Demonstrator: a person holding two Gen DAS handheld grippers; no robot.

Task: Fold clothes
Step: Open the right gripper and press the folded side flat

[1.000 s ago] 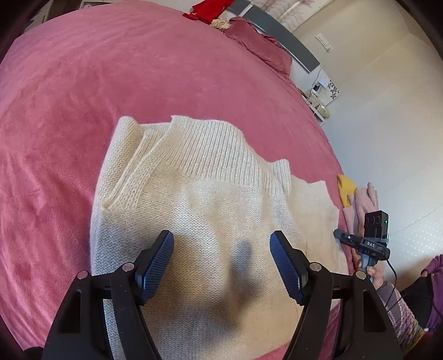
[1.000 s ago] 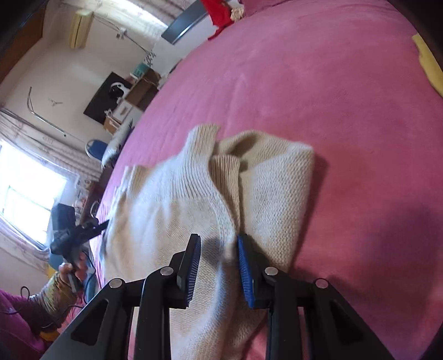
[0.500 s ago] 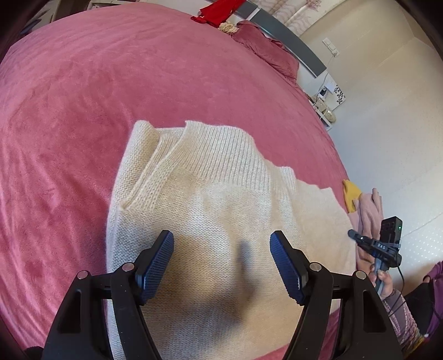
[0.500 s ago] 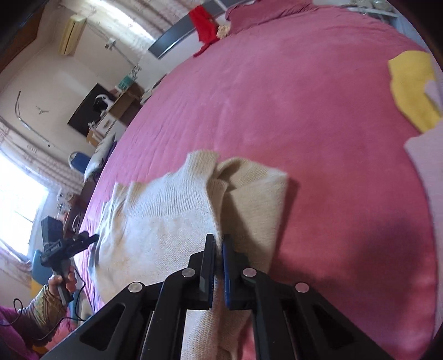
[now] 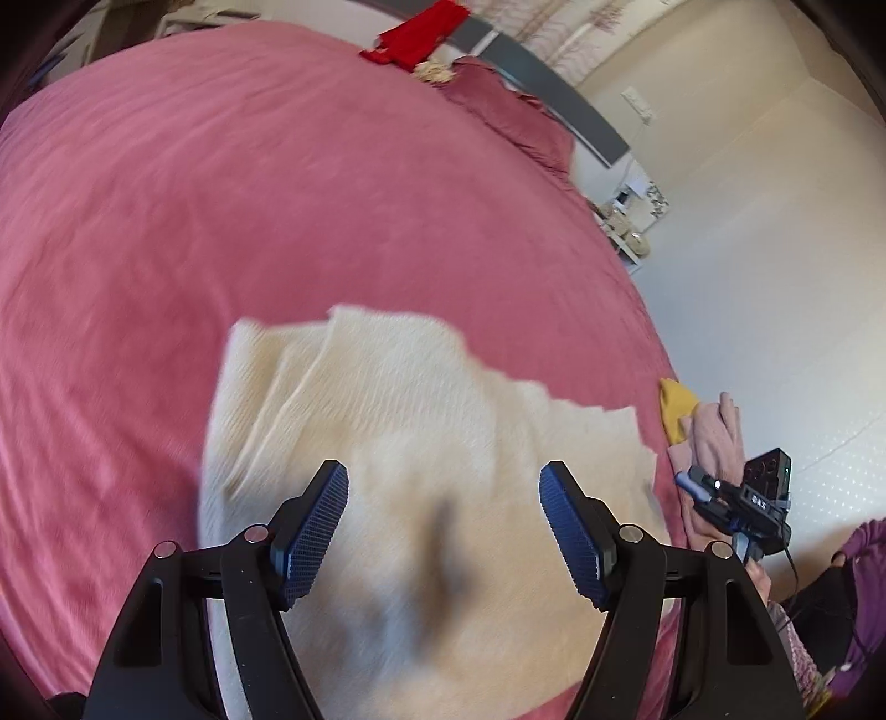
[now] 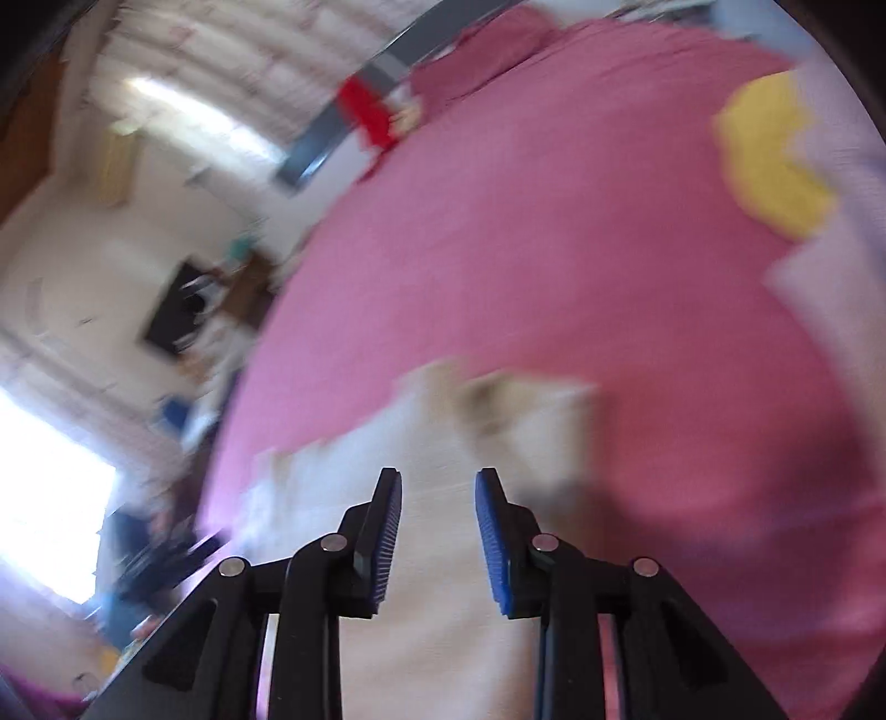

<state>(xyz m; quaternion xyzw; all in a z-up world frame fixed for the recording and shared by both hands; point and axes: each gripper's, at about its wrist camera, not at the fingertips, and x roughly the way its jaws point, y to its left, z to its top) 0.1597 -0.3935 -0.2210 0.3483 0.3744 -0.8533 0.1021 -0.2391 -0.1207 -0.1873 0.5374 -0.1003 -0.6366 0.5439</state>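
Note:
A cream knitted sweater [image 5: 398, 443] lies partly folded on the pink bed [image 5: 221, 194]. In the left wrist view my left gripper [image 5: 443, 487] hovers above the sweater's body, jaws wide open with nothing between them. The right wrist view is blurred: there the sweater [image 6: 437, 609] lies under my right gripper [image 6: 437, 487], whose jaws are opening, and no cloth shows between the blue pads. The right gripper [image 5: 686, 479] also appears in the left wrist view, at the bed's right edge beyond the sweater, held by a hand.
A yellow garment [image 6: 775, 166] and a pale pink one [image 5: 714, 432] lie at the bed's right side. A red cloth [image 5: 421, 39] and pink pillows [image 5: 509, 116] sit at the far headboard. A person in purple [image 5: 853, 598] is at lower right.
The right gripper shut on the sweater's fold half a second ago and now stands open, lifted off it. Both grippers have risen, so the sweater looks smaller and farther away.

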